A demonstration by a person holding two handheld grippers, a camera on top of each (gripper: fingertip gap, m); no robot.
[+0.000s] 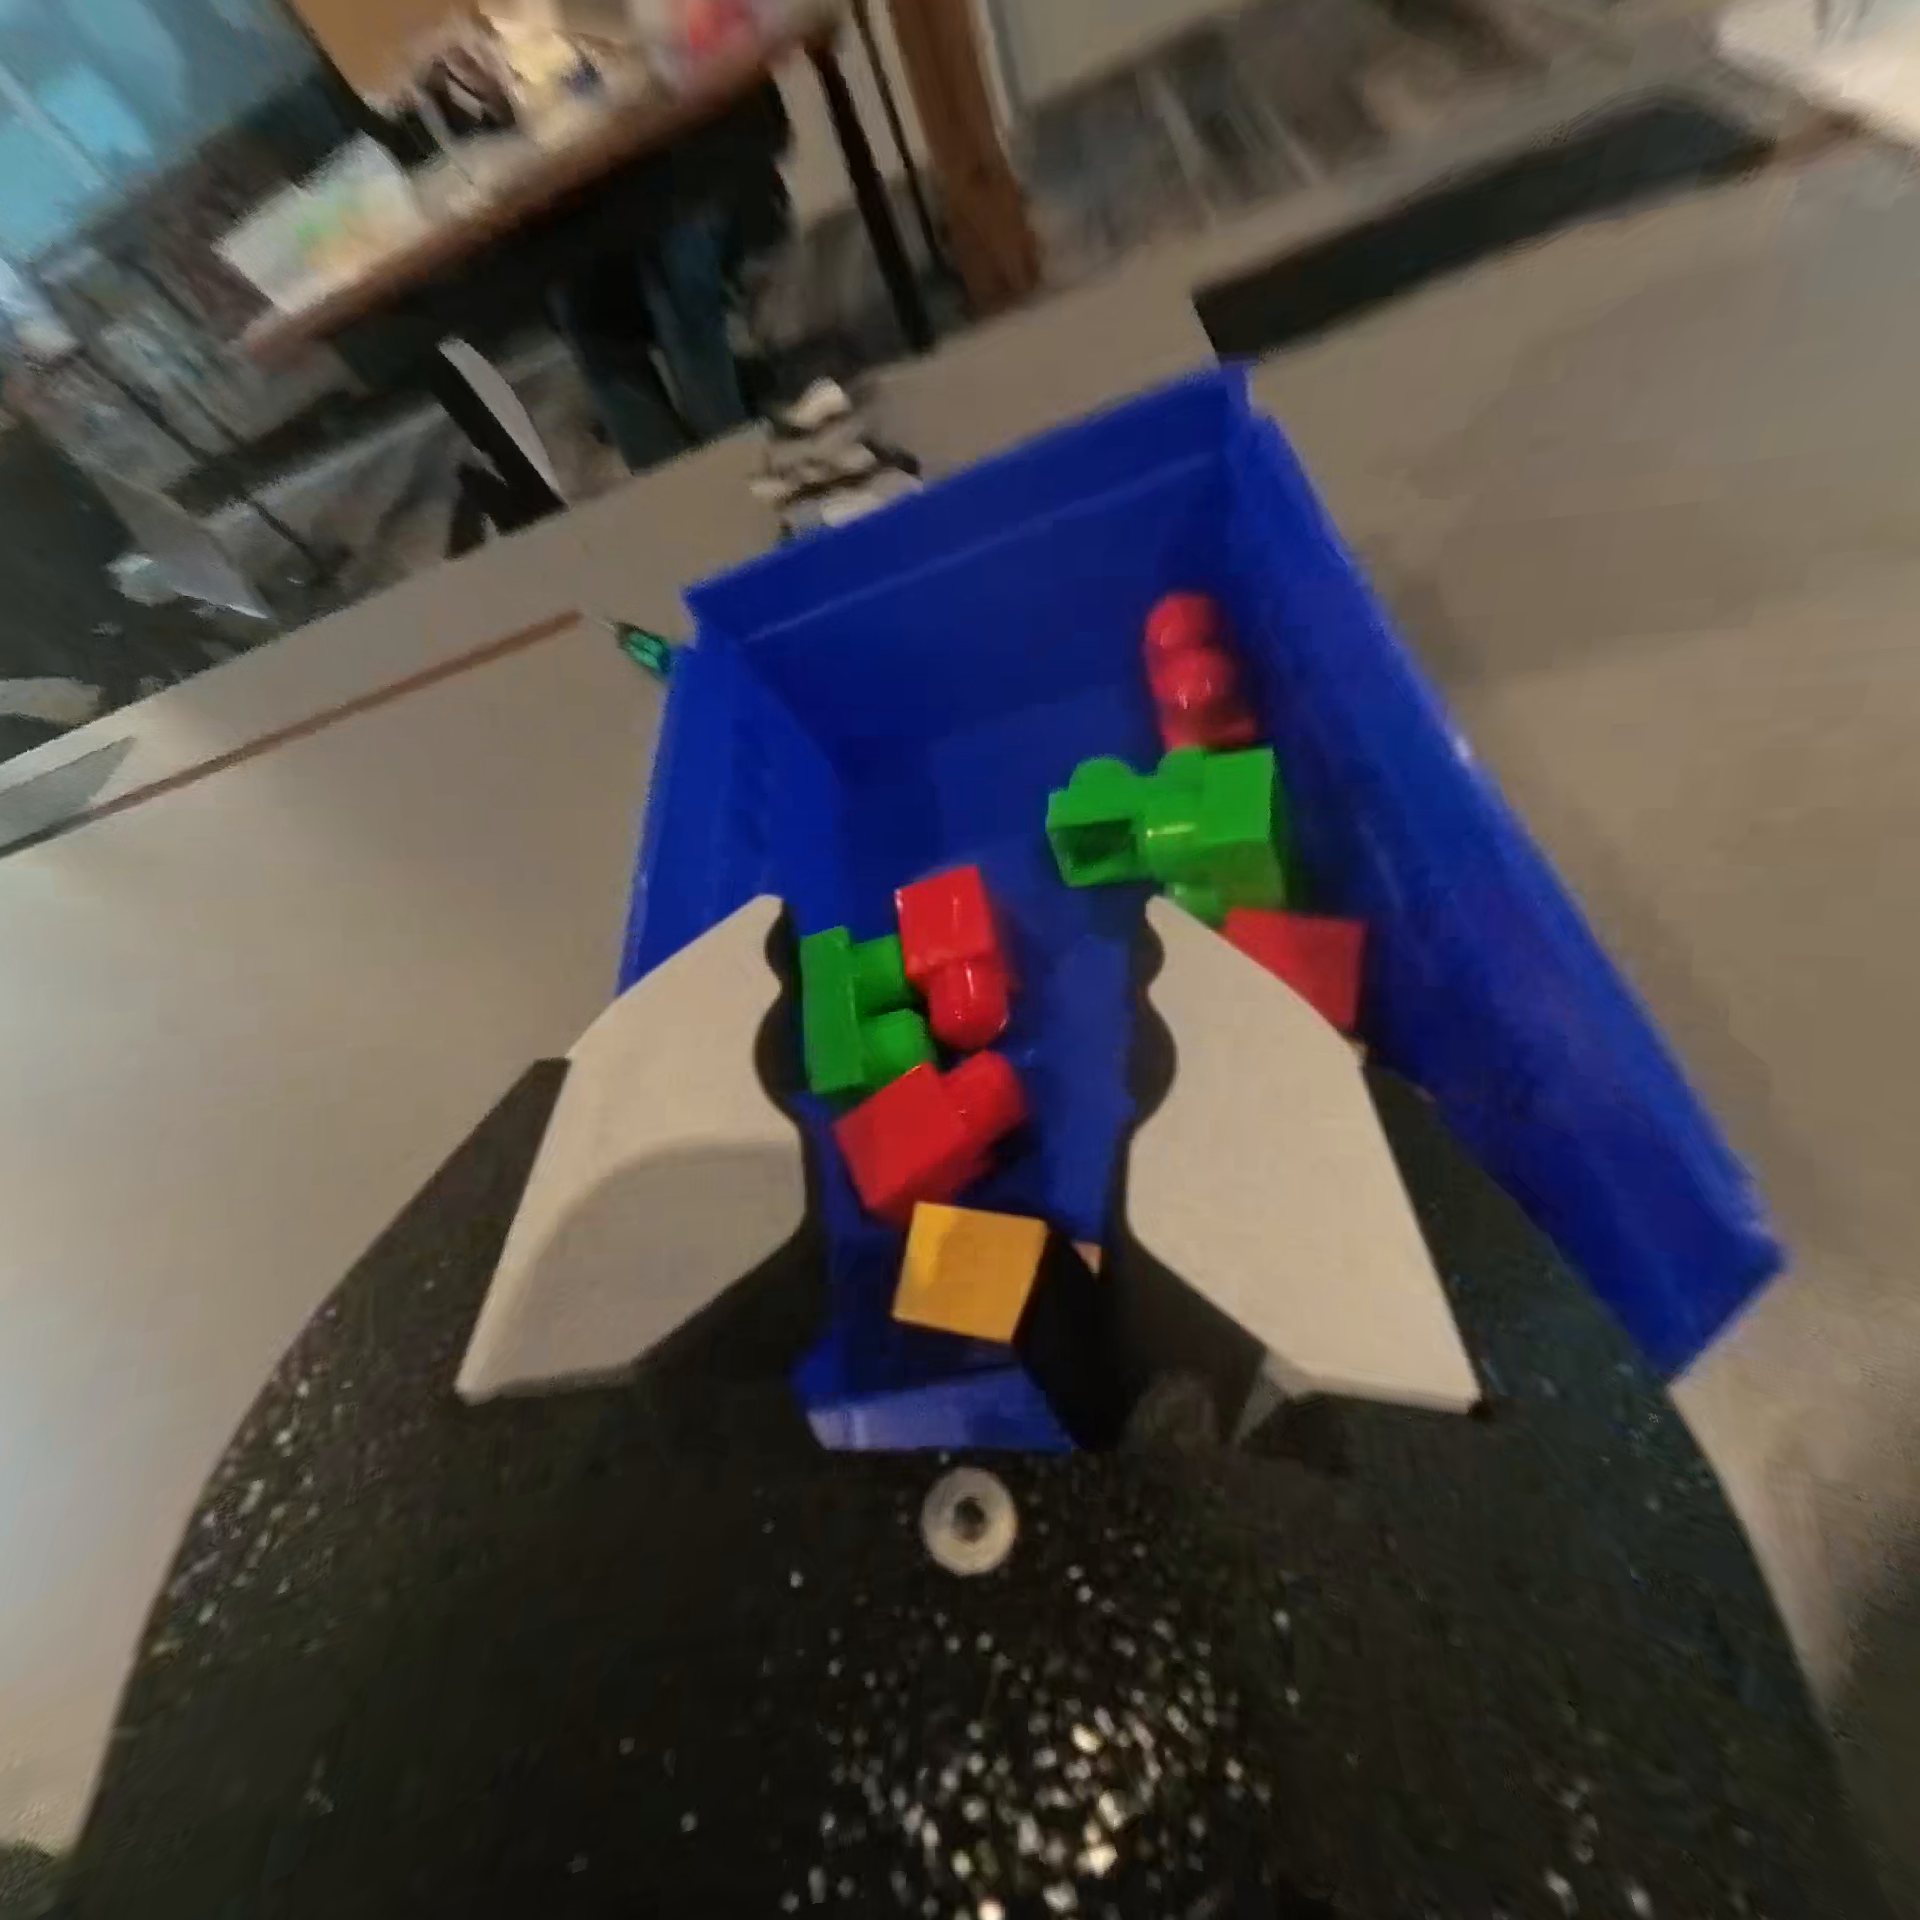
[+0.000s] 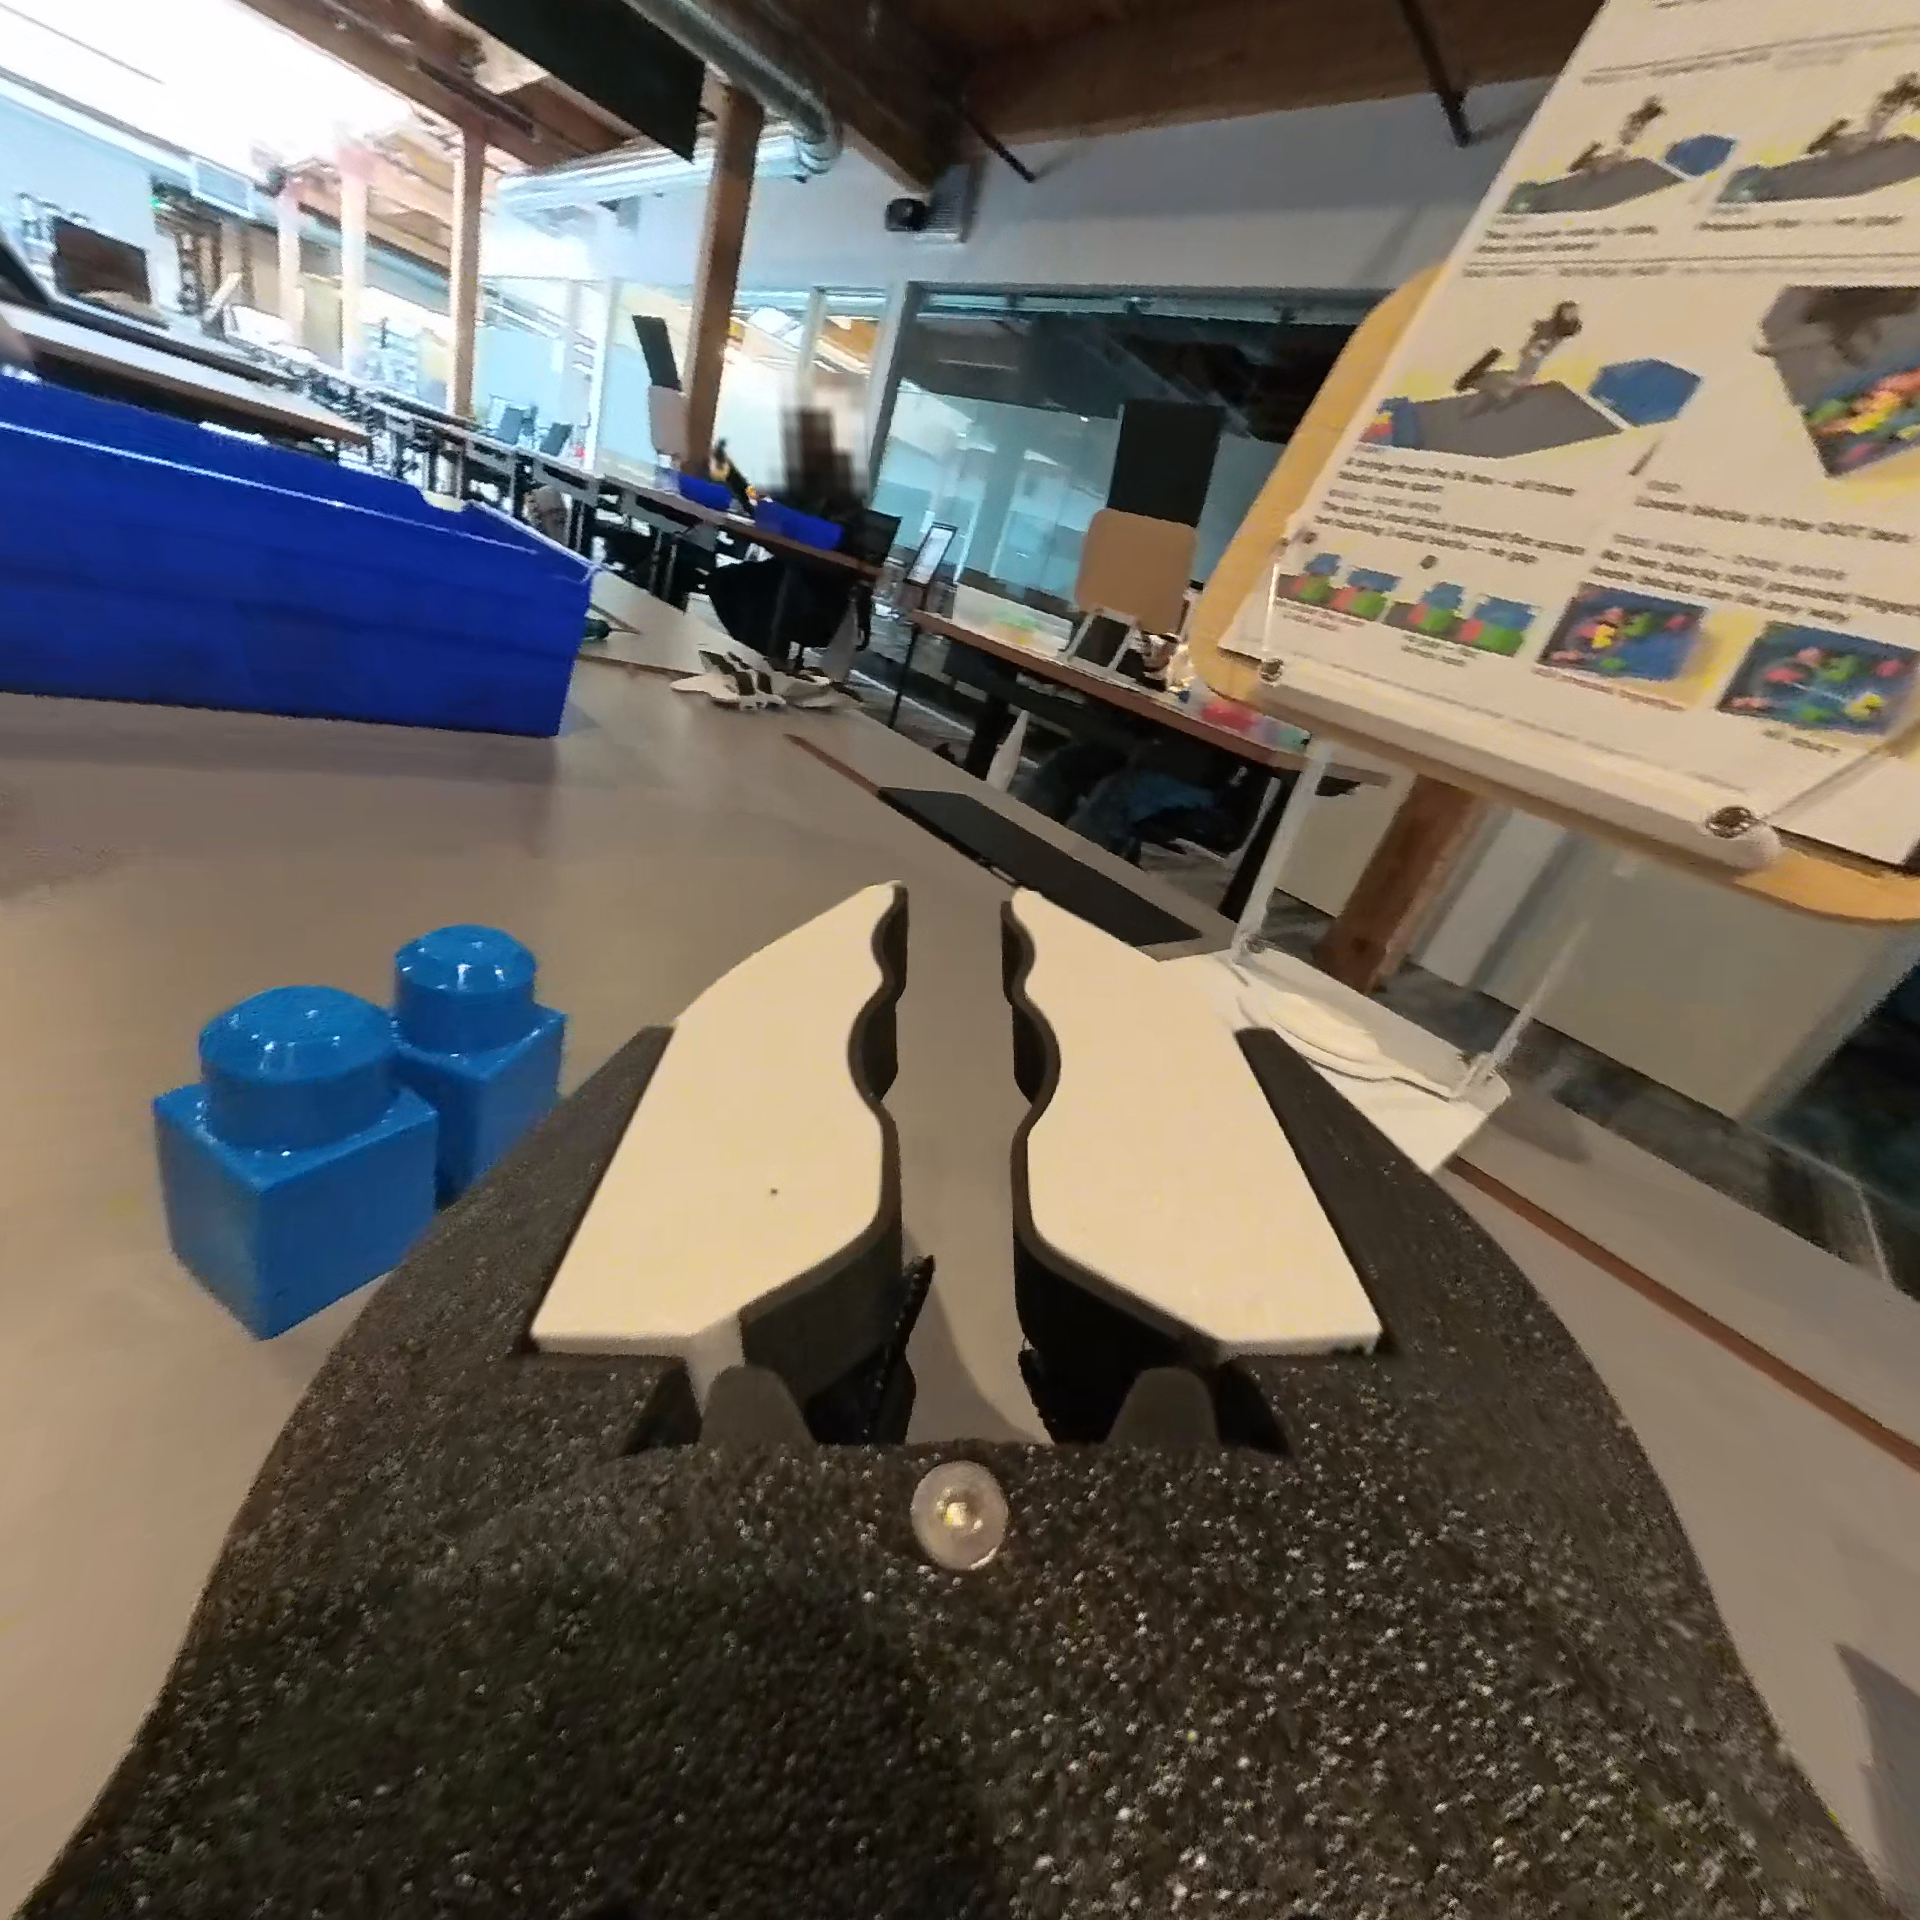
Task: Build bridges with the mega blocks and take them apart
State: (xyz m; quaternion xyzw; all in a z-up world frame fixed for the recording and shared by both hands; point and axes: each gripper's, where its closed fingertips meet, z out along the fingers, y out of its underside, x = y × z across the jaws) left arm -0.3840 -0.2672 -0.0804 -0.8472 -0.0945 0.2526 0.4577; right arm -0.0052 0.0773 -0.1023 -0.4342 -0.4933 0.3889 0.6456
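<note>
Left hand-held gripper (image 1: pixel 961 914) spread wide over blue bin (image 1: pixel 1538 1039): red, green, yellow blocks loose inside.
Right hand-held gripper (image 2: pixel 951 899) low over surface (image 2: pixel 208 831), narrowly parted, empty; blue two-stud block (image 2: pixel 343 1122) just left.

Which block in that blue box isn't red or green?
The yellow block, lying at the near end of the blue box, just below the open left gripper. Every other block visible in there is red or green.

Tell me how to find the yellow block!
Look in the blue bin on the grey table. At its near end, between the left gripper's open fingers, lies the yellow block. All other blocks there are red or green.
</note>
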